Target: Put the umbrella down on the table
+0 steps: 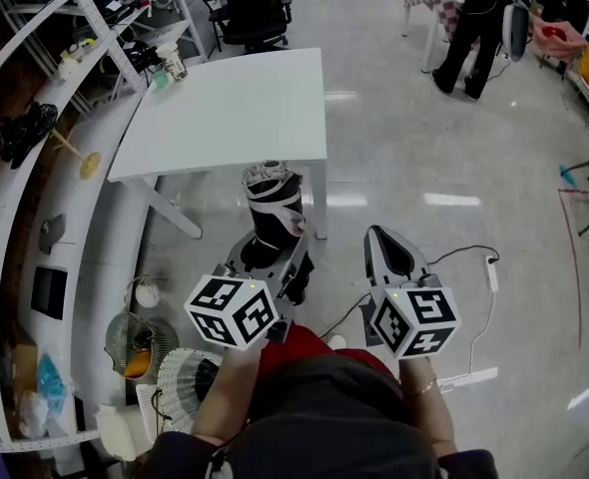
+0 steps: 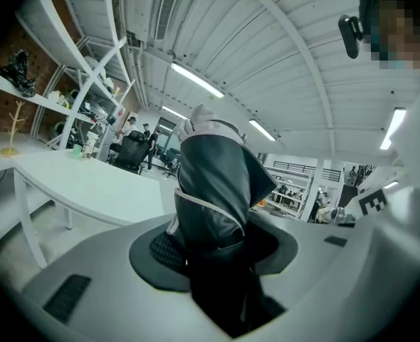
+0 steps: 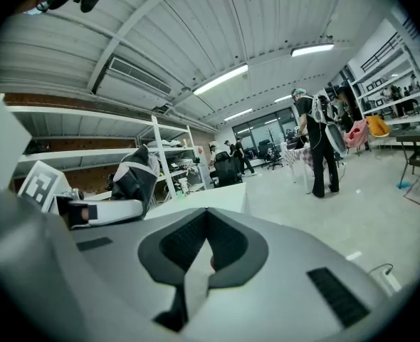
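A folded black umbrella [image 1: 273, 208] with white trim stands upright between the jaws of my left gripper [image 1: 271, 255], which is shut on its lower part. In the left gripper view the umbrella [image 2: 213, 191] fills the middle, with the pads of the left gripper [image 2: 213, 251] pressed against both sides. The white table [image 1: 235, 108] lies just ahead of the umbrella, its near edge [image 2: 89, 184] to the left. My right gripper [image 1: 389, 245] hovers to the right with nothing in it; its jaws [image 3: 206, 216] meet at the tip. From there the umbrella [image 3: 135, 180] shows at the left.
A cup [image 1: 172, 63] and small items stand at the table's far left corner. Curved white shelving [image 1: 35, 218] runs along the left. An office chair [image 1: 250, 13] is behind the table, a person [image 1: 474, 28] stands far right, and a cable with a power strip [image 1: 491, 272] lies on the floor.
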